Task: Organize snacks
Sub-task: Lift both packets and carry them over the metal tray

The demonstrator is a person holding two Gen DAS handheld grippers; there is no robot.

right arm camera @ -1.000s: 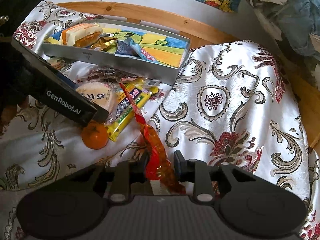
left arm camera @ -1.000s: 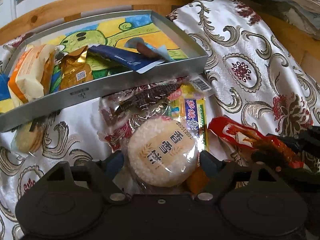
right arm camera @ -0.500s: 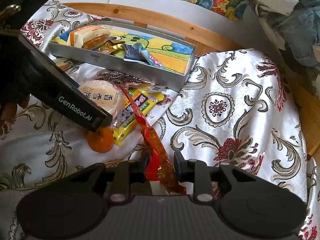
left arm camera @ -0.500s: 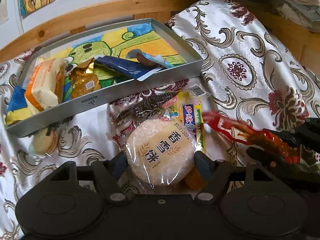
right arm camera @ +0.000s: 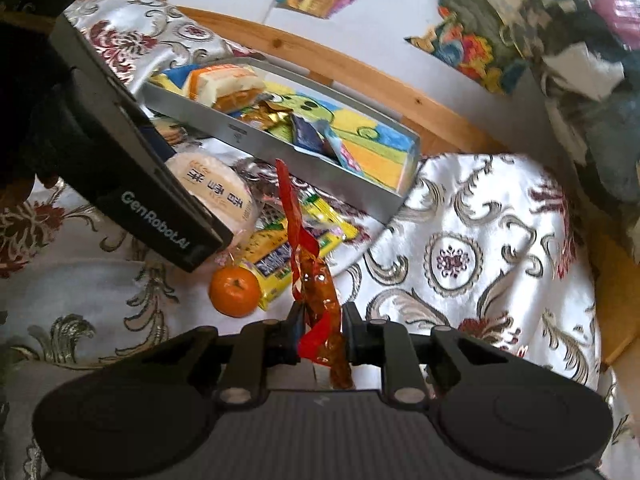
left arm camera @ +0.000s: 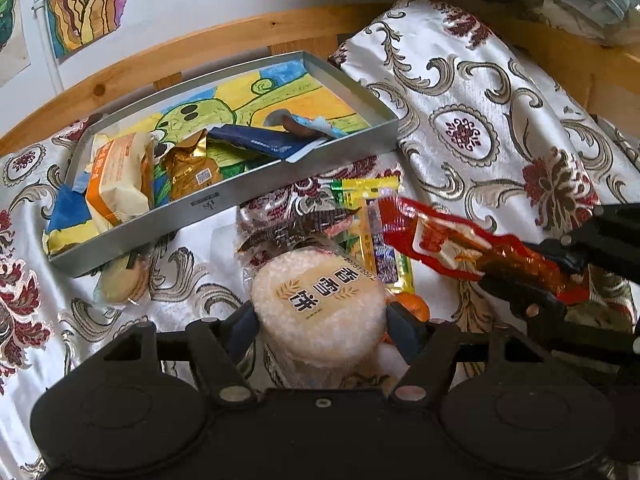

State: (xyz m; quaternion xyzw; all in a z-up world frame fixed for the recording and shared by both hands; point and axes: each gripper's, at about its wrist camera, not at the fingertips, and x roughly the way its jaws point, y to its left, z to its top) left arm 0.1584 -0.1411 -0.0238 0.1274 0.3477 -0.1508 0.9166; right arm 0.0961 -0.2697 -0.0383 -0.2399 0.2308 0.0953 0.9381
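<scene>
Two snacks are in the grippers at once. Low in the centre of the left wrist view, the left gripper point(left arm camera: 320, 322) has its blue fingertips point(left arm camera: 402, 330) pressed against both sides of a round rice cracker point(left arm camera: 320, 300) in clear wrap, its jaws having just been closing with the cracker between them. At the right edge of that frame, the right gripper point(left arm camera: 516, 270) is clamped tight on a long red snack packet point(left arm camera: 448, 240), which sticks out toward the frame's centre; in the right wrist view the same packet point(right arm camera: 316, 280) rises from between the right gripper's point(right arm camera: 320, 332) pinched fingers.

Just beyond the cracker lie a yellow-and-green candy packet point(left arm camera: 372, 232) and a clear wrapper with dark contents point(left arm camera: 296, 224), both on the white patterned cloth point(left arm camera: 480, 120). A small orange point(right arm camera: 235, 291) sits beside the yellow packet, half hidden behind the left gripper's right fingertip in the left wrist view.

Above these, in the upper middle of the left wrist view, stands a shallow grey metal tray point(left arm camera: 216, 204) lined with a bright crayon drawing. It holds an orange-and-white packet point(left arm camera: 116, 176), a gold foil packet point(left arm camera: 192, 168) and a dark blue packet point(left arm camera: 260, 144). Another wrapped biscuit point(left arm camera: 120, 280) lies on the cloth against the tray's near wall at lower left. A wooden rail point(left arm camera: 200, 48) curves behind the tray, with coloured drawings point(left arm camera: 88, 0) on the wall above.
</scene>
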